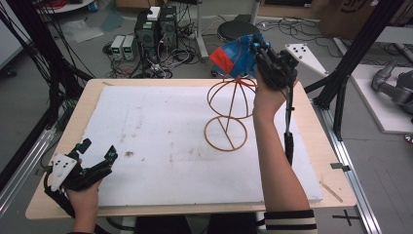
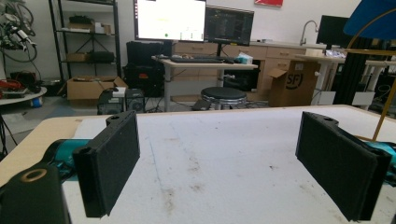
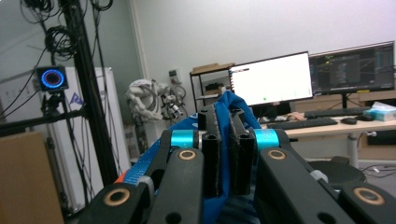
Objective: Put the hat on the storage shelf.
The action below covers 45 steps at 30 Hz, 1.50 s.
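Blue cloth (image 1: 239, 57) with a red patch at one edge hangs over the top of a wire stand (image 1: 229, 113), held up at the far side of the table (image 1: 58, 146). The stand is thin, tan-coloured wire: a flat ring at the base resting on the white foam board (image 1: 160, 141), a slanted stem, and rounded hoops above that form an open ball shape. No container sits on the table. The board is matte, pale and lightly stained with small brown marks, and it covers most of the light wooden tabletop. The right gripper (image 1: 263, 51) is raised above the stand's upper hoops, and its black jaws are pressed together with a fold of the blue cloth (image 3: 227, 135) pinched between the pads; in the right gripper view the fabric rises above the jaw tips and spills below them. The left gripper (image 1: 100, 158) rests low at the near left corner of the board, well apart from the stand and the cloth, its two flat, black, foam-faced jaws standing wide apart with only bare board between them.
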Available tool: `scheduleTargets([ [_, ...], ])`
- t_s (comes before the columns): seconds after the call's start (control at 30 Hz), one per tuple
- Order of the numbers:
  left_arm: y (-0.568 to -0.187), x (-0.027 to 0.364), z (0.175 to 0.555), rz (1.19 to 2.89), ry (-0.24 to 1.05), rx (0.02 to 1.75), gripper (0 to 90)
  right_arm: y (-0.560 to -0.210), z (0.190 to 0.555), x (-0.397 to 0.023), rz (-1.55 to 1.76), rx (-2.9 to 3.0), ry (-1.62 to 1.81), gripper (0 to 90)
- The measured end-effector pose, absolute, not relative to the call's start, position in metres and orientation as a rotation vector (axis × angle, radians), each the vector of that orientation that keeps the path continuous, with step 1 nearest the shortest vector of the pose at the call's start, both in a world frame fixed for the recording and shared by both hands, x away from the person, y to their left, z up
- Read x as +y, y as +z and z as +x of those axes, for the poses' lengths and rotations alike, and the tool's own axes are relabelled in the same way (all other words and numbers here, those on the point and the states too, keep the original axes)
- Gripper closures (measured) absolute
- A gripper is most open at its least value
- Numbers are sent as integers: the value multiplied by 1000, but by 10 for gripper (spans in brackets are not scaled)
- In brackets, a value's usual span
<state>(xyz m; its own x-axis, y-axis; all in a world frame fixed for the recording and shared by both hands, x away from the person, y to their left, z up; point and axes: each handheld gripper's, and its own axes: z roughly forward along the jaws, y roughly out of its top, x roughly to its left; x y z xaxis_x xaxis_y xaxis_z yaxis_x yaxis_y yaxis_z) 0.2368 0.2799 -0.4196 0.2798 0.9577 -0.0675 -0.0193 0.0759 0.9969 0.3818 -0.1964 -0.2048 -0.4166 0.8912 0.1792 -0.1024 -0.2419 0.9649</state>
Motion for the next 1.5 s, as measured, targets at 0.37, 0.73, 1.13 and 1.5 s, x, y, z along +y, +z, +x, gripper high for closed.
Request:
scheduleTargets([
  [0.37, -420, 282, 236, 1258, 967, 1016, 140, -235, 376, -186, 1024, 1338, 1734, 868],
  [0.73, -420, 280, 237, 1266, 968, 1016, 140, -254, 369, -185, 1004, 1397, 1669, 864],
  [1.13, -420, 279, 238, 1267, 964, 1017, 140, -268, 367, -187, 1026, 1431, 1583, 778],
  [1.5, -421, 279, 238, 1271, 963, 1021, 140, -271, 360, -190, 999, 1427, 1537, 697],
])
